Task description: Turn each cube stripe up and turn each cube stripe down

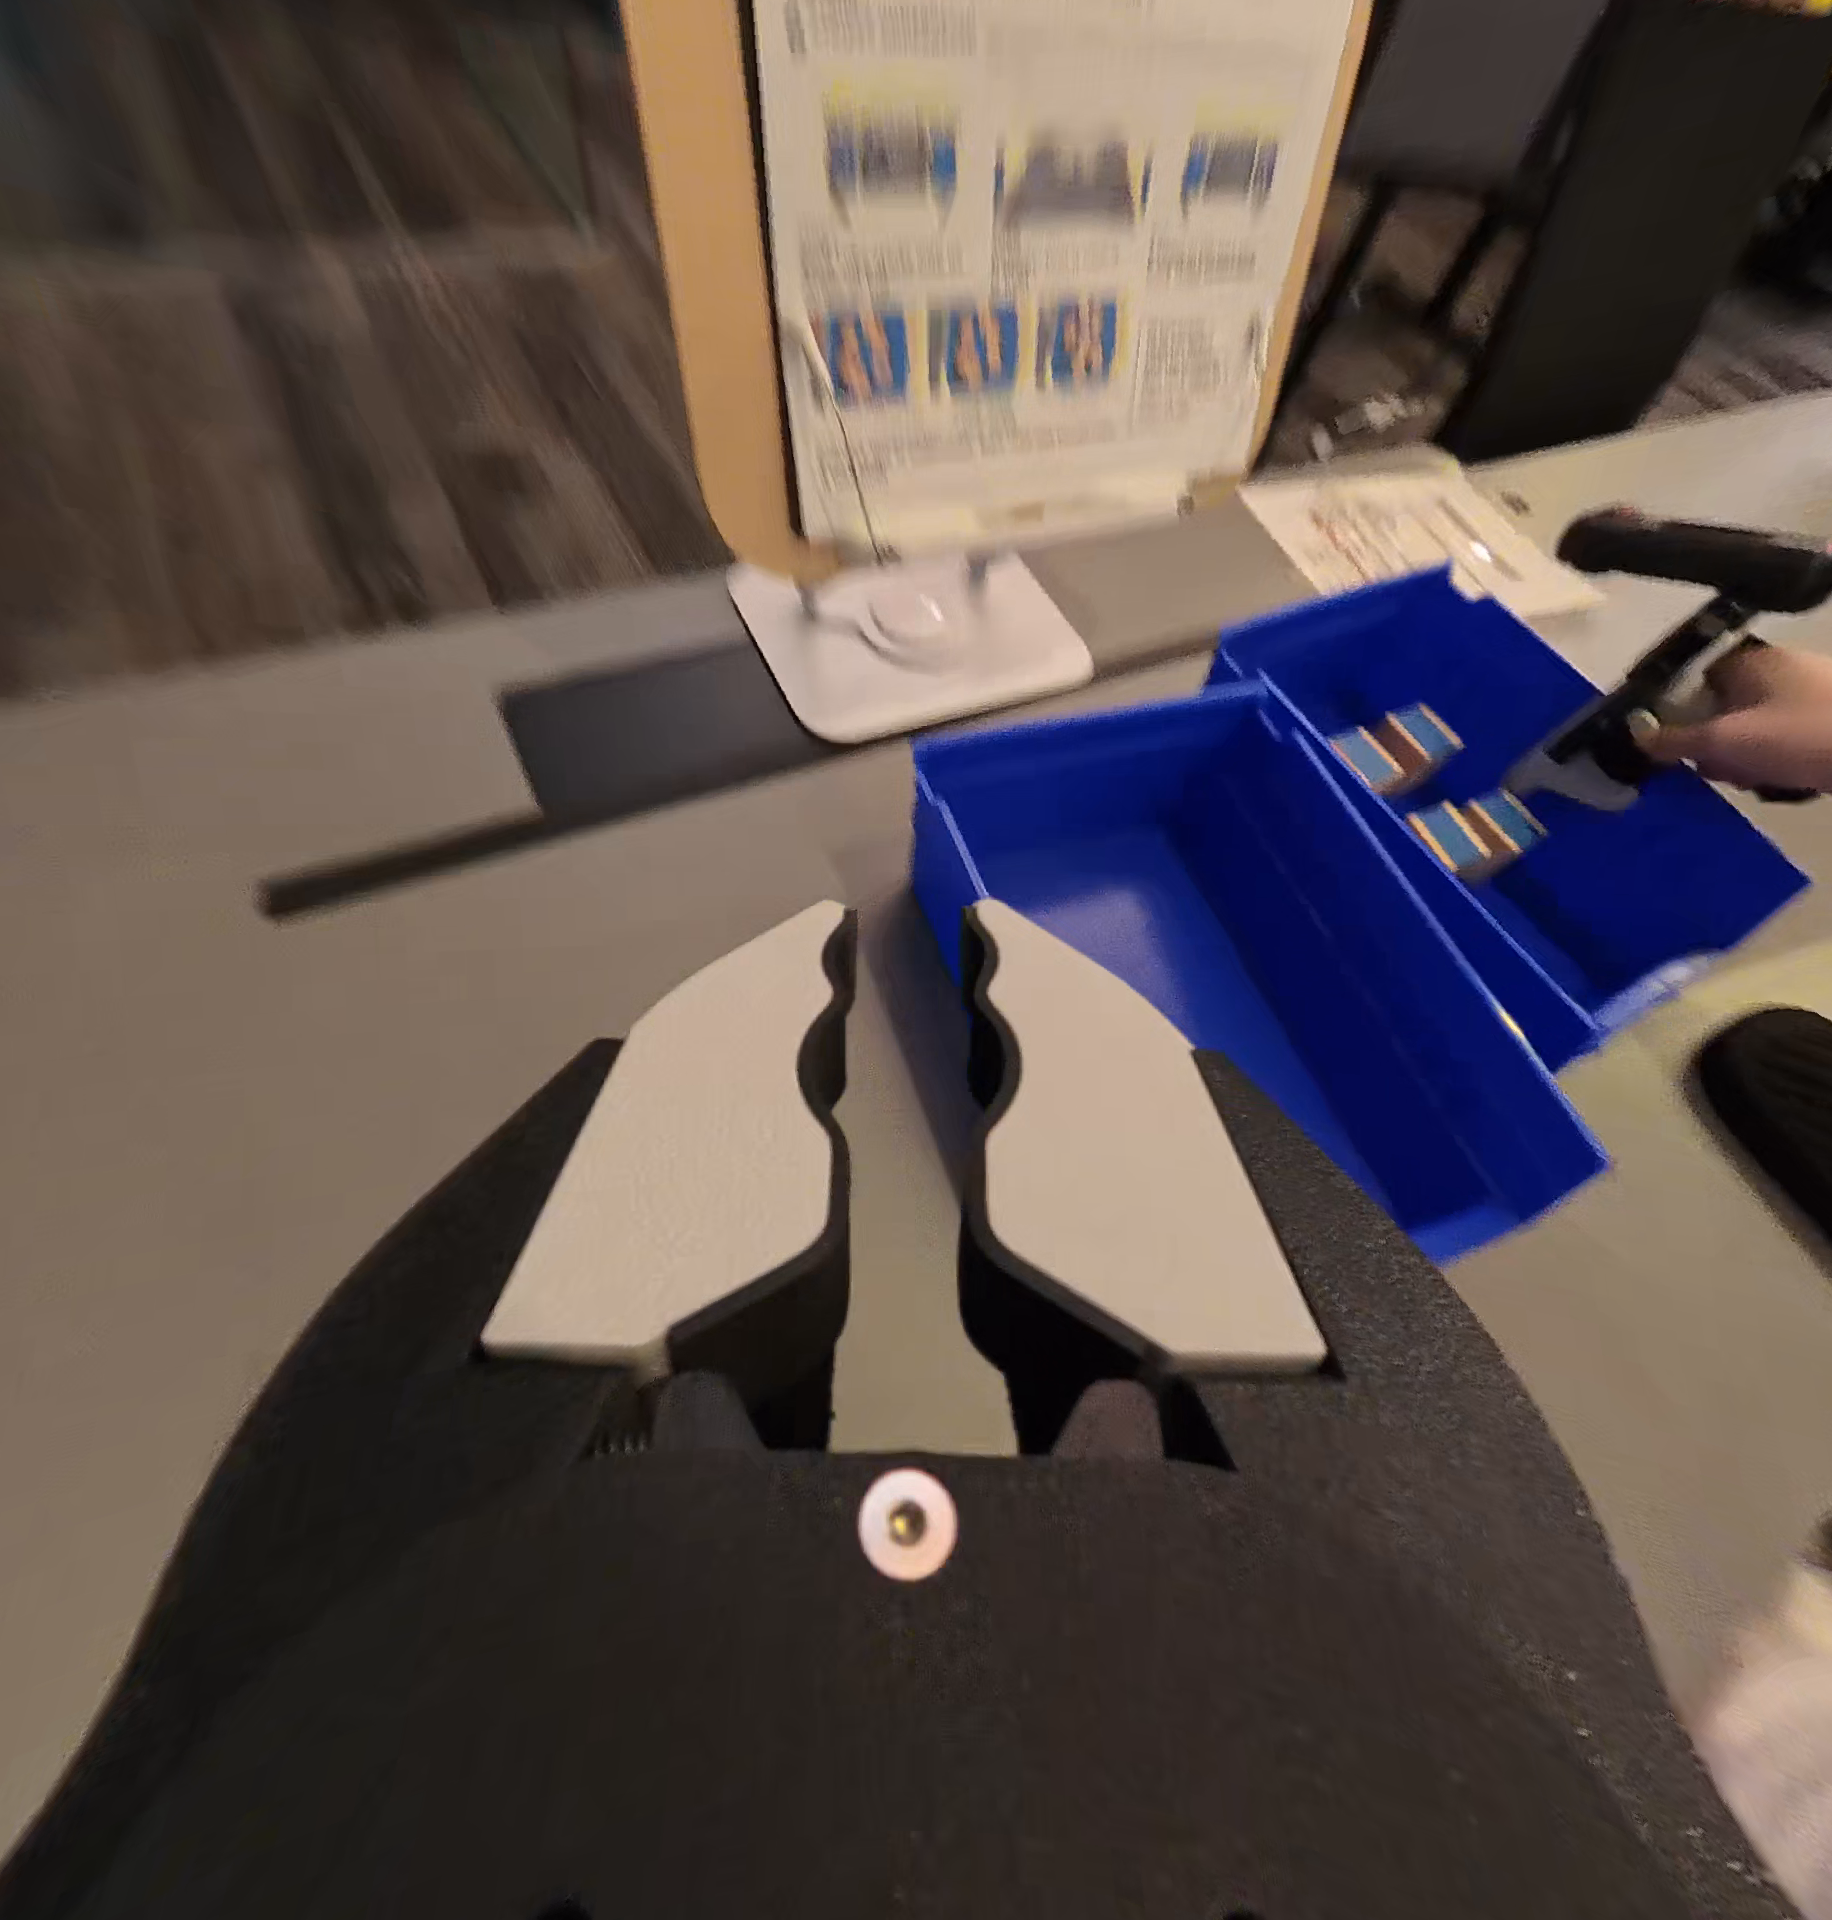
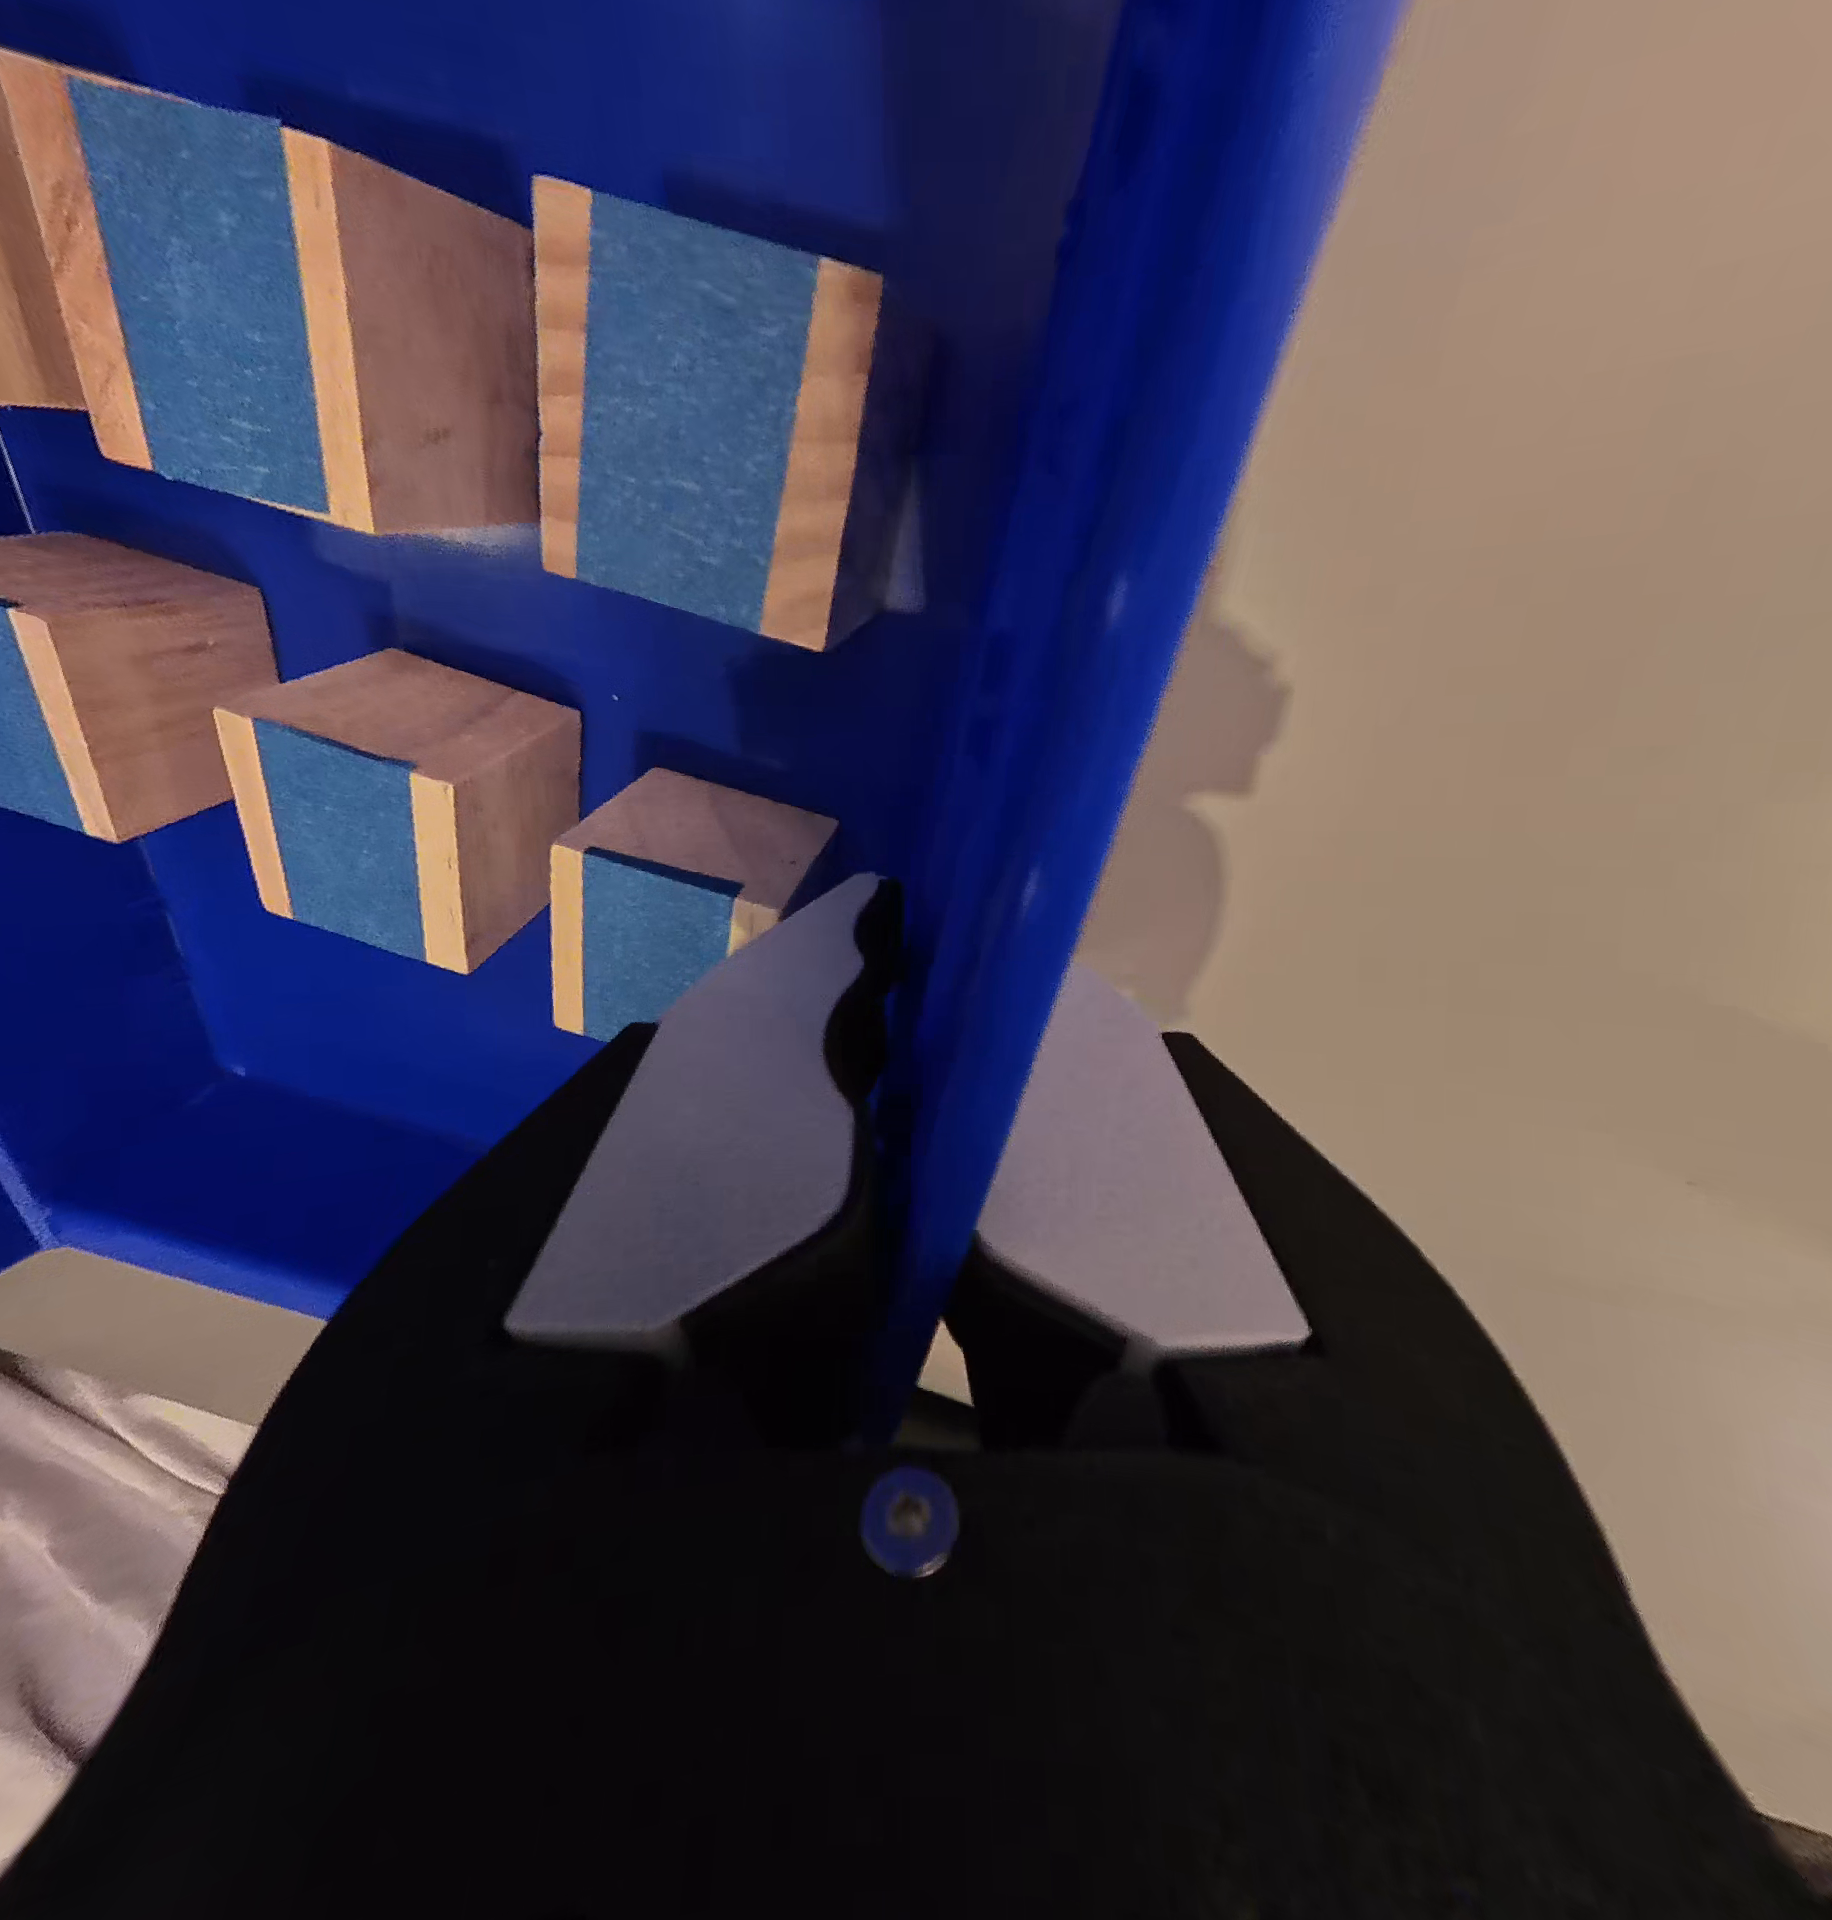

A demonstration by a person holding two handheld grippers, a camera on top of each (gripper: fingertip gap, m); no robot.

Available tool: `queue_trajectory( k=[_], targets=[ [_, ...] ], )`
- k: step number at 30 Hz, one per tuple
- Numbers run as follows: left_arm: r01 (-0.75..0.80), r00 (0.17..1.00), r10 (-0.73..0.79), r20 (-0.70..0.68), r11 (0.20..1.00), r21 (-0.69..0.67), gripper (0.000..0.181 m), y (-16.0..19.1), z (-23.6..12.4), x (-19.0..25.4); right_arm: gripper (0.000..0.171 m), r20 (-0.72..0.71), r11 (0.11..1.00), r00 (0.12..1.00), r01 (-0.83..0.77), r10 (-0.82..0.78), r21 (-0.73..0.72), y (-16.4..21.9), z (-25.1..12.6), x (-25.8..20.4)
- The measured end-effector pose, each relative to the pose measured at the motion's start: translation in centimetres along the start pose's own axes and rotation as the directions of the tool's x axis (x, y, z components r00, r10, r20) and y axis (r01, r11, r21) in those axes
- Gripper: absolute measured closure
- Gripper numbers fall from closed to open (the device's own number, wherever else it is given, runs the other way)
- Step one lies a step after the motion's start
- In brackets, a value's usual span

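Right gripper (image 2: 927,935) jaws astride blue bin wall (image 2: 1047,727)

An office-like workroom: a long pale grey tabletop (image 1: 268,1039) carries two blue plastic storage bins (image 1: 1255,935) near its far edge, beside a cardboard-backed printed instruction sheet (image 1: 1016,260) on a white stand, with patterned carpet (image 1: 268,364) beyond.

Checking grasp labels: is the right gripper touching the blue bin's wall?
Touching. The right wrist view shows the right gripper straddling the bin wall, one finger pressed against its inner face.
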State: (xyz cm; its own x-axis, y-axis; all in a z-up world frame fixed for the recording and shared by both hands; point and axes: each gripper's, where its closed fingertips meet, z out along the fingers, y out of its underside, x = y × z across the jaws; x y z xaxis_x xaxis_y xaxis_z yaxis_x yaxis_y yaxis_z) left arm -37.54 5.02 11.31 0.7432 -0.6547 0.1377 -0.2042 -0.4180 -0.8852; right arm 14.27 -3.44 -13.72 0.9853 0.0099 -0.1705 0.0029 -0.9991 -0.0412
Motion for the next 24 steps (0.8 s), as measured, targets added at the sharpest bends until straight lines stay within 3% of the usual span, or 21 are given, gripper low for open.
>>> queue_trajectory(
  k=[5,11,16,20,24],
  targets=[
    [-0.12,0.989,0.1,0.107,0.972,0.2,0.162,-1.5,-3.2,-0.5,0.166,0.003,0.999,1.0,0.019,-0.019,-0.033,0.0,-0.7,0.9],
    [-0.066,0.998,0.062,0.024,0.984,0.167,0.159,-0.8,-2.7,-0.9,0.166,0.028,0.994,0.997,0.071,-0.069,-0.078,1.1,-4.7,0.2],
    [-0.061,0.996,0.05,0.076,0.987,0.151,0.151,-0.3,-3.6,-2.5,0.166,-0.041,0.992,0.994,0.103,-0.106,-0.074,1.4,-10.9,-1.3],
    [-0.042,0.995,0.03,0.095,0.991,0.124,0.149,0.4,-4.8,-3.3,0.166,-0.085,0.98,0.978,0.18,-0.188,-0.089,0.1,-15.3,-5.4],
    [-0.013,0.993,-0.002,0.119,0.992,0.128,0.15,0.9,-6.4,-3.9,0.166,-0.06,0.953,0.953,0.293,-0.298,-0.078,-2.8,-16.9,-12.5]
  ],
)
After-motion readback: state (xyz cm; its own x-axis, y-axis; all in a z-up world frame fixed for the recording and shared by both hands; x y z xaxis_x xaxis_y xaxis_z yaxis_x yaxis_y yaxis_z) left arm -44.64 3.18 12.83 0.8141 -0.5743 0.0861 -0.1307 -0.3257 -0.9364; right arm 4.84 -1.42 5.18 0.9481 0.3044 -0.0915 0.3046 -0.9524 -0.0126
